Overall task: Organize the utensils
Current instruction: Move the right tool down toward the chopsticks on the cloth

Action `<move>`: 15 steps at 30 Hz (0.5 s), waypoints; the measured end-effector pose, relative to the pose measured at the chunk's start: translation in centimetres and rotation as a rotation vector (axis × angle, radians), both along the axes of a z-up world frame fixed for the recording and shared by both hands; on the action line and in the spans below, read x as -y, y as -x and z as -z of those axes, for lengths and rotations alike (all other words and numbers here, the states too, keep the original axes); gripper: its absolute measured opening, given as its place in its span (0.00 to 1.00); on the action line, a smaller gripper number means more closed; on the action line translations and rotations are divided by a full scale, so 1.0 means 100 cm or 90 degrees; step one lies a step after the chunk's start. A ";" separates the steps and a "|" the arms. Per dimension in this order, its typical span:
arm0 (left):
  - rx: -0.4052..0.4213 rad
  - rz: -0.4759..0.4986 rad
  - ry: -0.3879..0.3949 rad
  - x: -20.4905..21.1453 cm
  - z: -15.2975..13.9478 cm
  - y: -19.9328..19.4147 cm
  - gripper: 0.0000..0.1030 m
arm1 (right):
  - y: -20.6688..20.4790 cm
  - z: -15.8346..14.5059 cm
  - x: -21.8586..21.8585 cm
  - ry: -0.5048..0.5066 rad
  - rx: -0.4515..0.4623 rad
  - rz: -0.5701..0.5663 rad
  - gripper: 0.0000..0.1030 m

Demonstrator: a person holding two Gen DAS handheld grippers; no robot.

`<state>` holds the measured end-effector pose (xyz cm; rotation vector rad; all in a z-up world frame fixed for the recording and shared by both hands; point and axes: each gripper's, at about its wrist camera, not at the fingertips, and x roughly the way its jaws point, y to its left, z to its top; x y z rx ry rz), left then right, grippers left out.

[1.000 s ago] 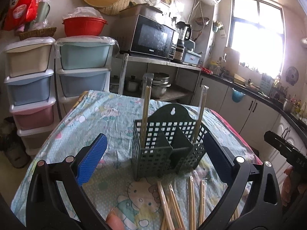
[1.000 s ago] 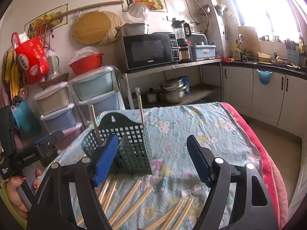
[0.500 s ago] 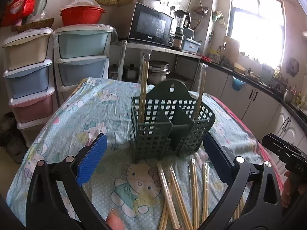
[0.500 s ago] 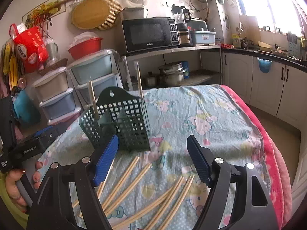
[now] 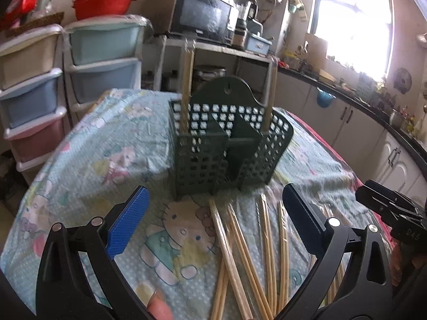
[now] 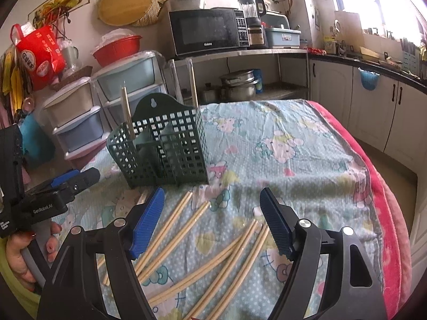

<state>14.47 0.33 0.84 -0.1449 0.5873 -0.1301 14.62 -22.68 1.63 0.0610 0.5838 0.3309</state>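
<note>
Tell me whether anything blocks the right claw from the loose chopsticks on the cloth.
Nothing visible does. The right claw is open above the loose chopsticks, which lie bare on the cloth. The green basket stands farther back, off that path.

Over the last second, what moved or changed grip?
Both wrist views have tipped down toward the tablecloth: the left gripper and right gripper have come lower over the loose chopsticks, which now fill more of each view. Nothing gripped or released; both grippers open and empty. The green caddy and the chopsticks standing in it are unchanged.
</note>
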 end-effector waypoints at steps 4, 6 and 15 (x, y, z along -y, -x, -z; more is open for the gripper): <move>-0.025 0.011 0.001 0.003 0.011 -0.003 0.90 | 0.000 0.009 0.003 0.000 -0.021 0.003 0.69; -0.042 0.016 0.001 0.005 0.017 -0.006 0.90 | -0.002 0.014 0.006 -0.002 -0.038 0.010 0.69; -0.121 0.035 0.028 0.005 0.044 -0.019 0.84 | -0.020 0.038 0.015 -0.013 -0.120 0.024 0.52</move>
